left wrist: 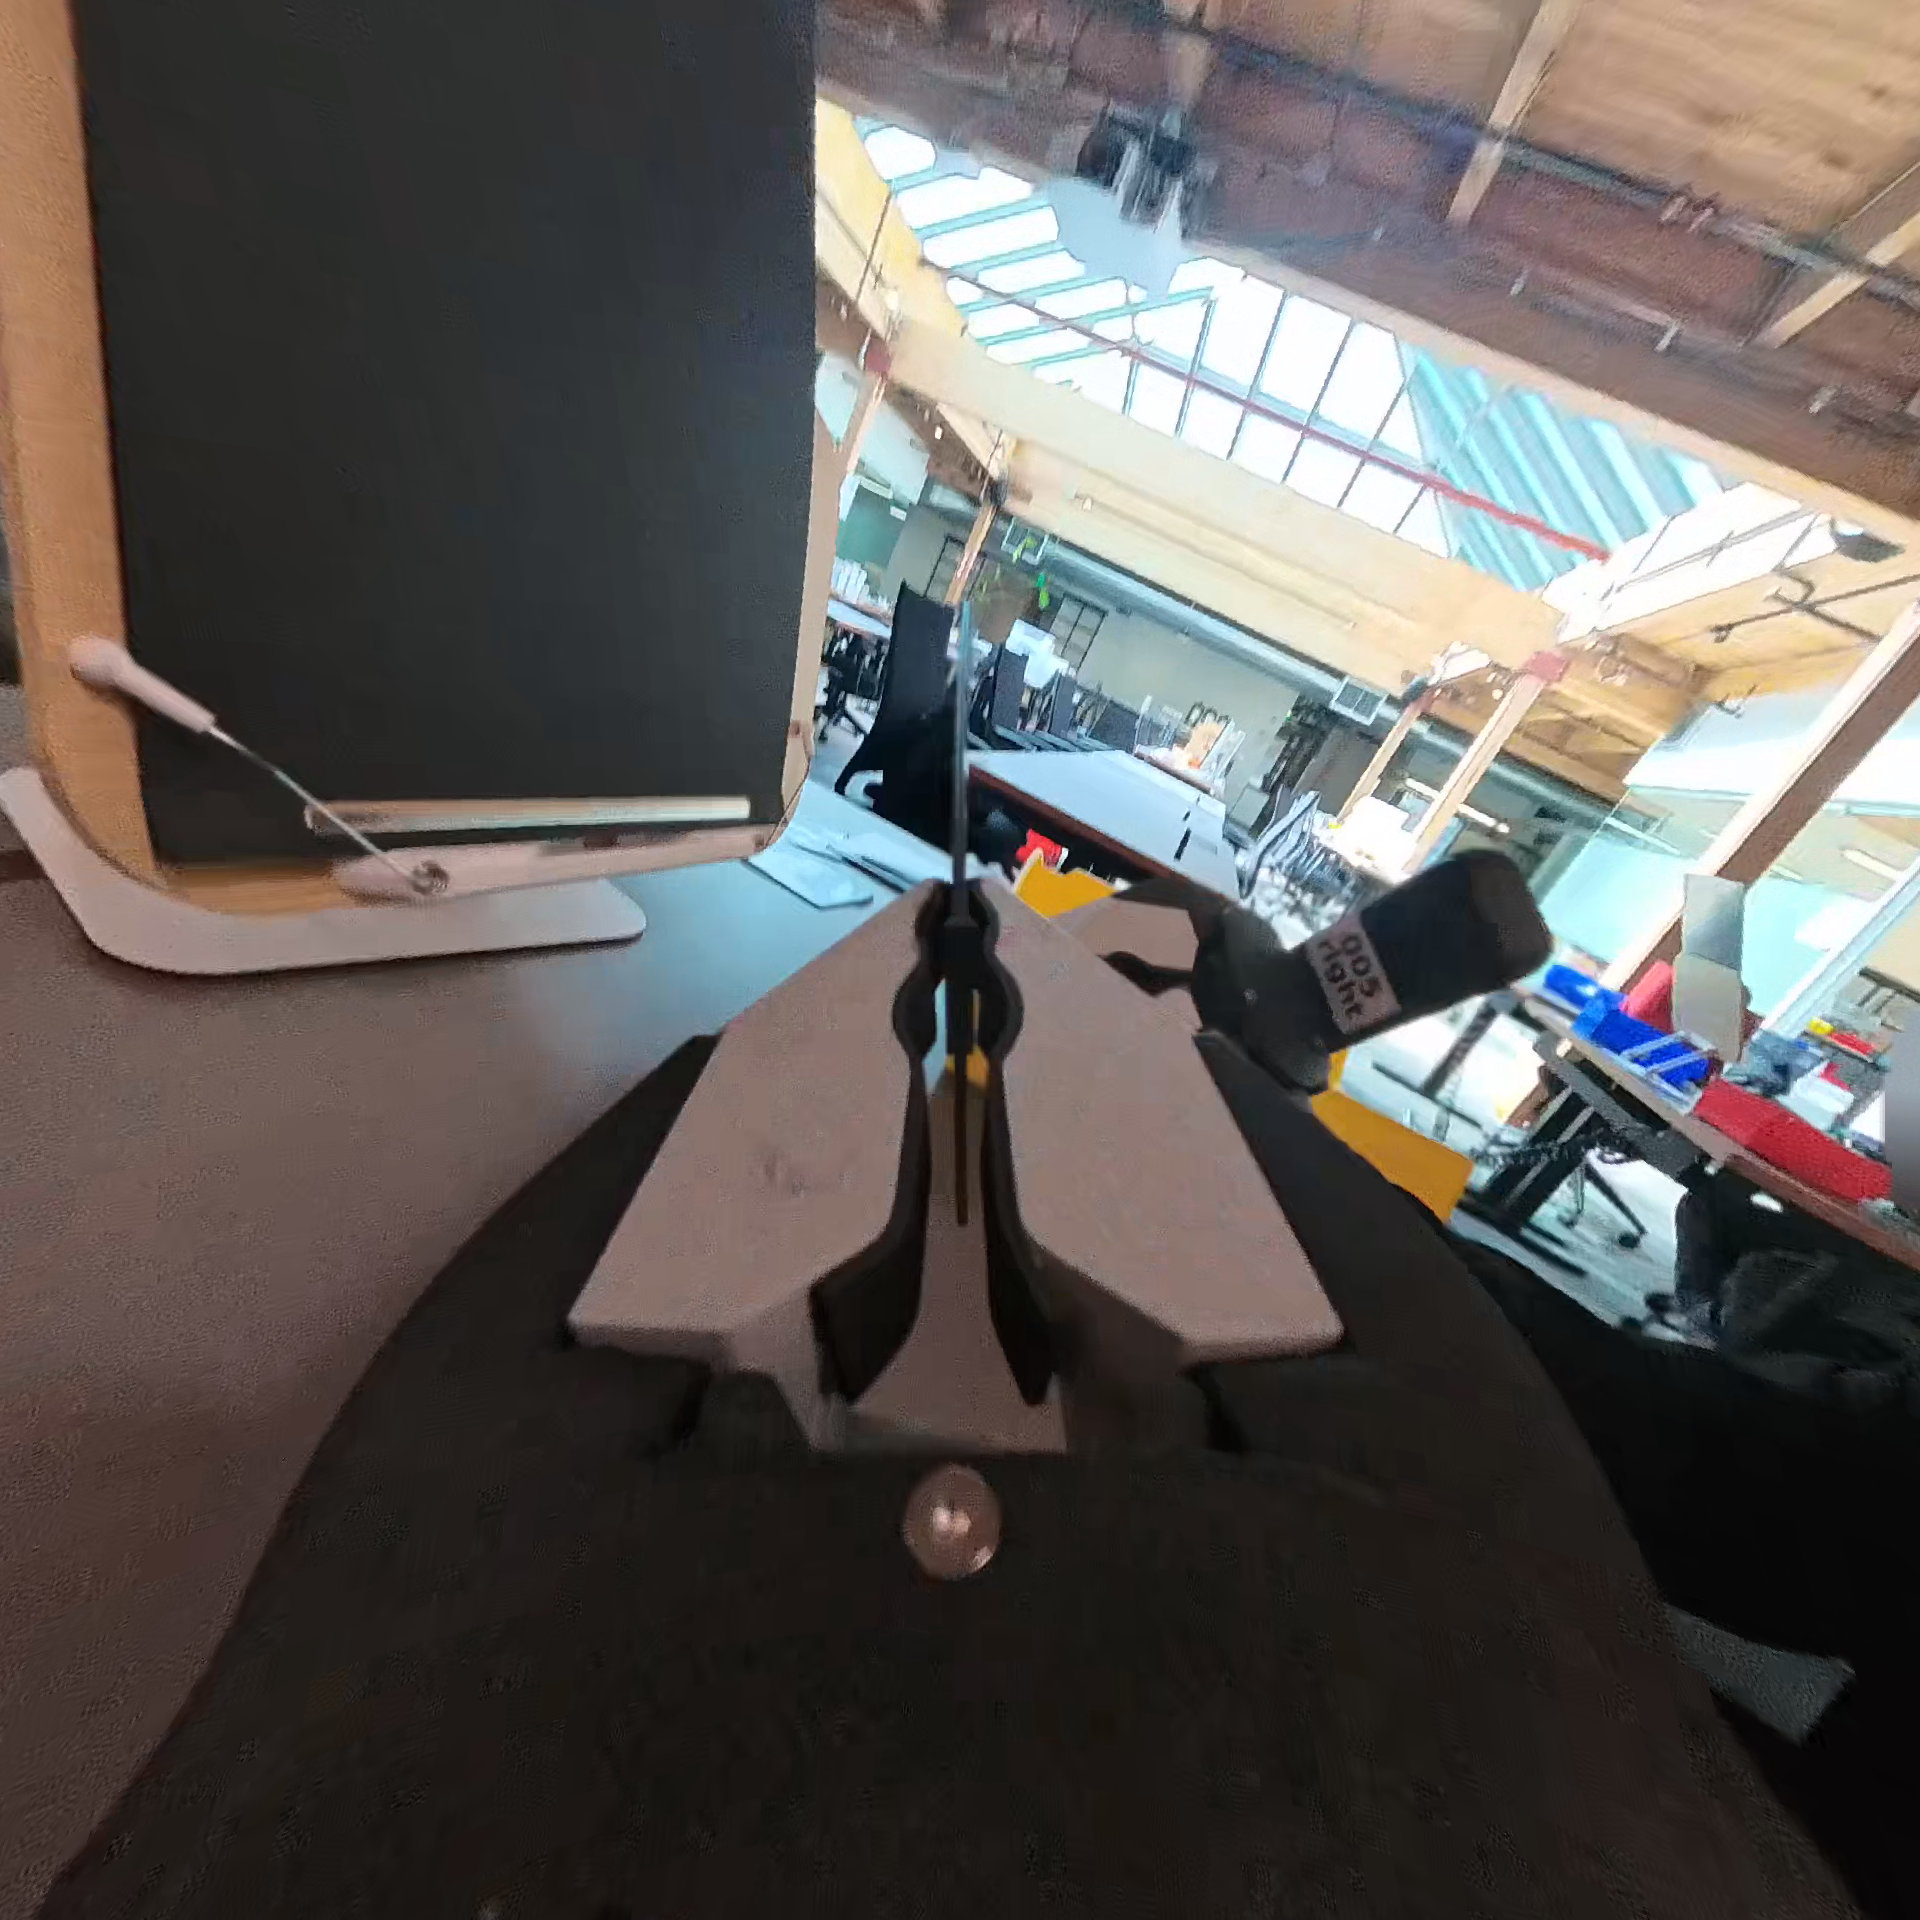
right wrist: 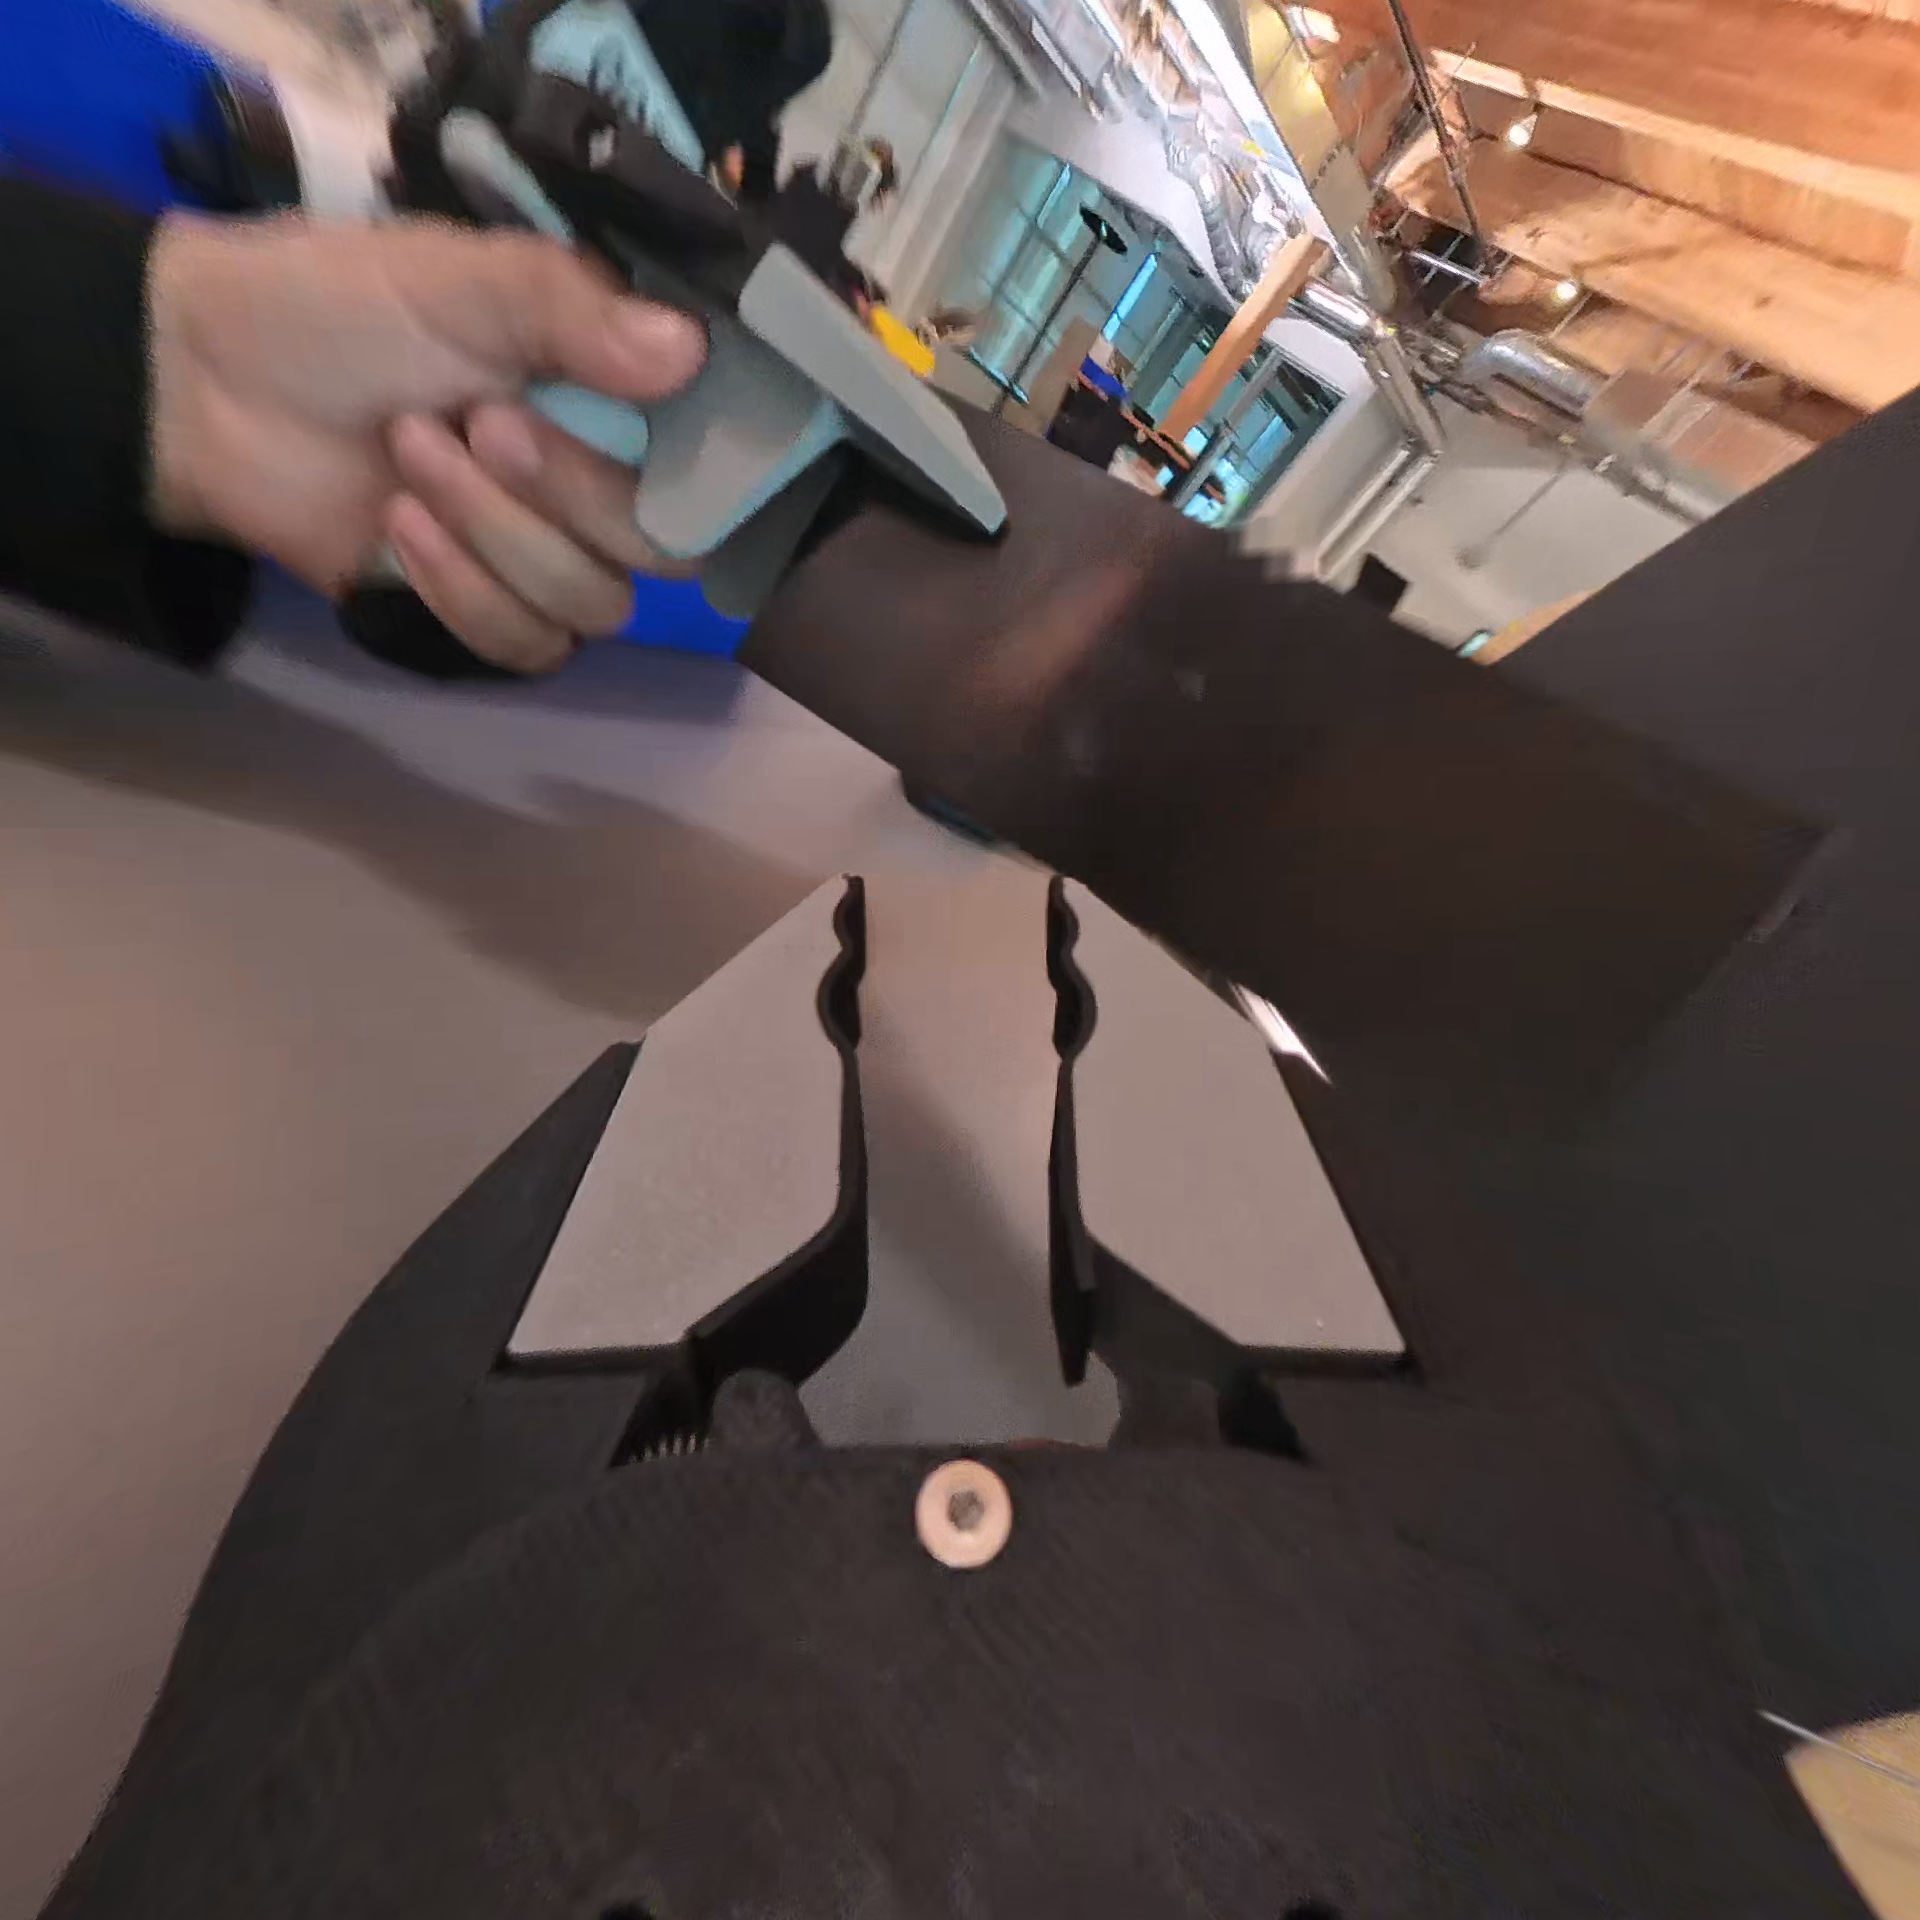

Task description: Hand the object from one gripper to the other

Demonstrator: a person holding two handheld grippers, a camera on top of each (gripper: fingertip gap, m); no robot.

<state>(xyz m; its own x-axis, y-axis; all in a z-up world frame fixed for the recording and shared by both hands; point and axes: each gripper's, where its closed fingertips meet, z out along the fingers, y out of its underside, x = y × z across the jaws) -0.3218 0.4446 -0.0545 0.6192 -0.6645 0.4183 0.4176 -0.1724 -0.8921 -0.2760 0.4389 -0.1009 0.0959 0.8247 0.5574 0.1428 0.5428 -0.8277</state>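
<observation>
My left gripper (left wrist: 958,920) is shut on a thin black flat sheet (left wrist: 961,748), seen edge-on and standing up between its fingertips. In the right wrist view the same sheet (right wrist: 1247,769) is a broad dark plate. It reaches from the left gripper's grey fingers (right wrist: 831,436) across to the right, just above and beyond my right gripper (right wrist: 956,914). My right gripper is open and empty, with its jaws well apart below the sheet's lower edge. The right gripper's body (left wrist: 1351,966) shows to the right in the left wrist view.
A dark panel in a wooden frame (left wrist: 447,416) stands on a white base at the left of the grey table (left wrist: 260,1143). A thin white-handled tool (left wrist: 156,696) leans by it. A person's hand (right wrist: 364,395) holds the left gripper. An open office lies behind. Some 7 cm of space lies between my two pairs of fingers.
</observation>
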